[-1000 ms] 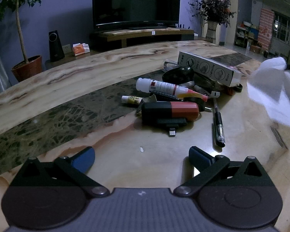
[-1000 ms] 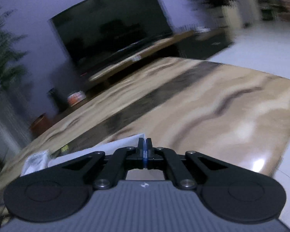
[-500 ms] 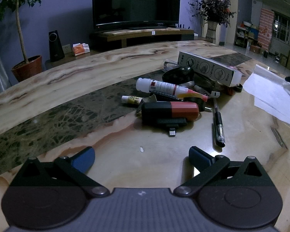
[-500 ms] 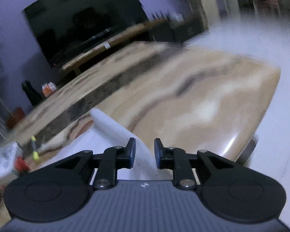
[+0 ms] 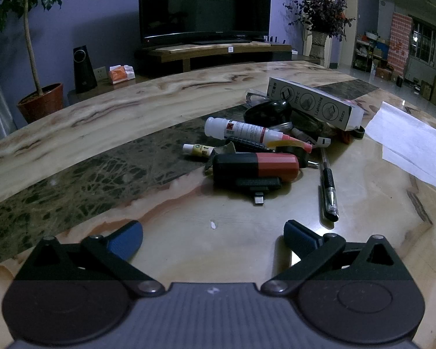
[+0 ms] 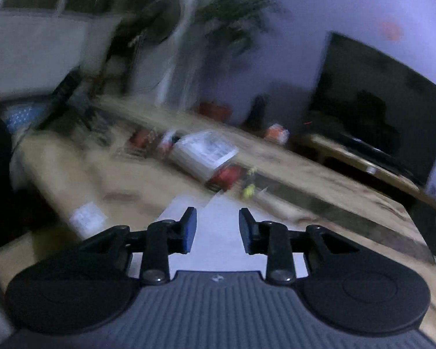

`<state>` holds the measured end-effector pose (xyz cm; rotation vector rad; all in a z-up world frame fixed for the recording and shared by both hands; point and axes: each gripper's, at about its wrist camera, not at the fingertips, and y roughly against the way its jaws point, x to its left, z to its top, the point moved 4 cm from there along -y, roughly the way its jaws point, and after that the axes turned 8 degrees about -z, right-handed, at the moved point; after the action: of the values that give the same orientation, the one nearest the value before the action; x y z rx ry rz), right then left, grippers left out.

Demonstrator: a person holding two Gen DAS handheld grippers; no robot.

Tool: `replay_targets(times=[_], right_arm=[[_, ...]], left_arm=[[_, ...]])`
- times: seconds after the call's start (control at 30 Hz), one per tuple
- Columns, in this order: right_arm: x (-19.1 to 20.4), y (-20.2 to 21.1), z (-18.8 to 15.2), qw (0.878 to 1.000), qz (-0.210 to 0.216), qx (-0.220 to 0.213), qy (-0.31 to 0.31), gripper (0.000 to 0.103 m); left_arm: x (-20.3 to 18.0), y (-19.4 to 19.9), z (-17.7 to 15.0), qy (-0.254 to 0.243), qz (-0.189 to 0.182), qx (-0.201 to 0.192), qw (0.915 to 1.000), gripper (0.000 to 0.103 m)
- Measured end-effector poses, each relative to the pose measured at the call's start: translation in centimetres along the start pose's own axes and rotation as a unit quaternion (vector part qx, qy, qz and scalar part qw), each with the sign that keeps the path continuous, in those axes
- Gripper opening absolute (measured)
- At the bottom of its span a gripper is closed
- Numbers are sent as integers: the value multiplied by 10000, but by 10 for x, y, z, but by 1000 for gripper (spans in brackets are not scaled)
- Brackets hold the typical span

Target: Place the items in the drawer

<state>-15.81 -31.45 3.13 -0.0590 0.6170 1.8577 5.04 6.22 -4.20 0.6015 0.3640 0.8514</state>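
Now that the white paper sheet (image 5: 407, 142) lies flat at the right side of the table (image 5: 107, 110), the right gripper (image 6: 217, 229) has let it go: its jaws have just been opening and stand apart with nothing between them, the sheet just under them. No drawer shows, so nothing looks stowed yet. Left of the sheet sits the pile: glue bottle (image 5: 241, 129), red-and-black device (image 5: 255, 167), pen (image 5: 328, 186), long box (image 5: 314, 103). Nearer, the left gripper (image 5: 213, 234) hovers with jaws wide apart, empty. Beyond the marbled tabletop are a television (image 5: 205, 3) and potted plant (image 5: 32, 37).
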Motion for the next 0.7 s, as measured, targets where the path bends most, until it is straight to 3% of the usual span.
replay_targets(times=[0.17, 0.43, 0.7], right_arm=[[38, -3, -19, 9949, 504, 462, 745, 34], [64, -3, -21, 9850, 880, 674, 1326, 34], [73, -8, -33, 9773, 552, 833, 1867, 34]], left_arm=[[0, 0, 0, 0, 0, 0, 10000, 103], [0, 0, 0, 0, 0, 0, 10000, 103], [0, 0, 0, 0, 0, 0, 10000, 103]])
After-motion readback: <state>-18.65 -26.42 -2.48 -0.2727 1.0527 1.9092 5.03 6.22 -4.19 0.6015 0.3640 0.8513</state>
